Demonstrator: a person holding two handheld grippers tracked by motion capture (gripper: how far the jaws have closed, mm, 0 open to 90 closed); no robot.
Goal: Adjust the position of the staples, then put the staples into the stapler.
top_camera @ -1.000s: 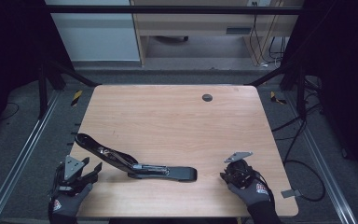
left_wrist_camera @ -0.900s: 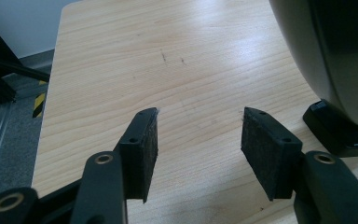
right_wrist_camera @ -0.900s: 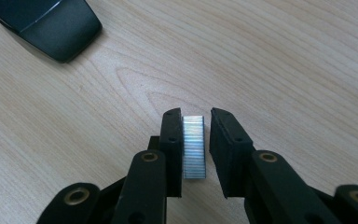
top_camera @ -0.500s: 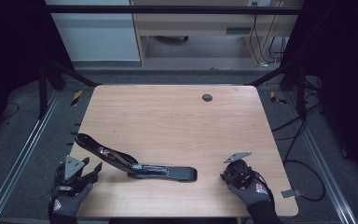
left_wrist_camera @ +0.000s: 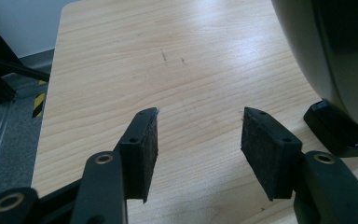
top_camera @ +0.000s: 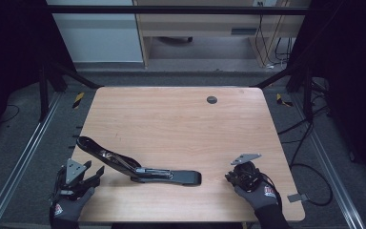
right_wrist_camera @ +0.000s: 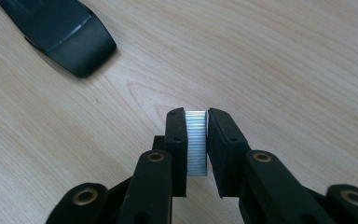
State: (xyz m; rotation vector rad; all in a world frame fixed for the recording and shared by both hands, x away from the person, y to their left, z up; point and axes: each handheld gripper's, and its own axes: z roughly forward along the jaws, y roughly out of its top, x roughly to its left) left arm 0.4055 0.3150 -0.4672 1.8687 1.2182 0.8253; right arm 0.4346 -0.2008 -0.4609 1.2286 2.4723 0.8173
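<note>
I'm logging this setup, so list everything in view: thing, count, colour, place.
Stapler: one, black, lying opened out on the near left part of the table, between the two tongs.
Strip of staples: one, silvery, pinched between the pads of the right tongs.
Table: one, light wood, centre of the high view.
Cable port: one, dark, round, far right part of the tabletop.
Cabinet: one, pale, on the floor beyond the table.
Left tongs: one, black, near left corner, jaws apart with nothing between them.
Right tongs: one, black, near right edge, jaws just closing on the staples.
Gloved hands: two, grey and black, one behind each tongs.
</note>
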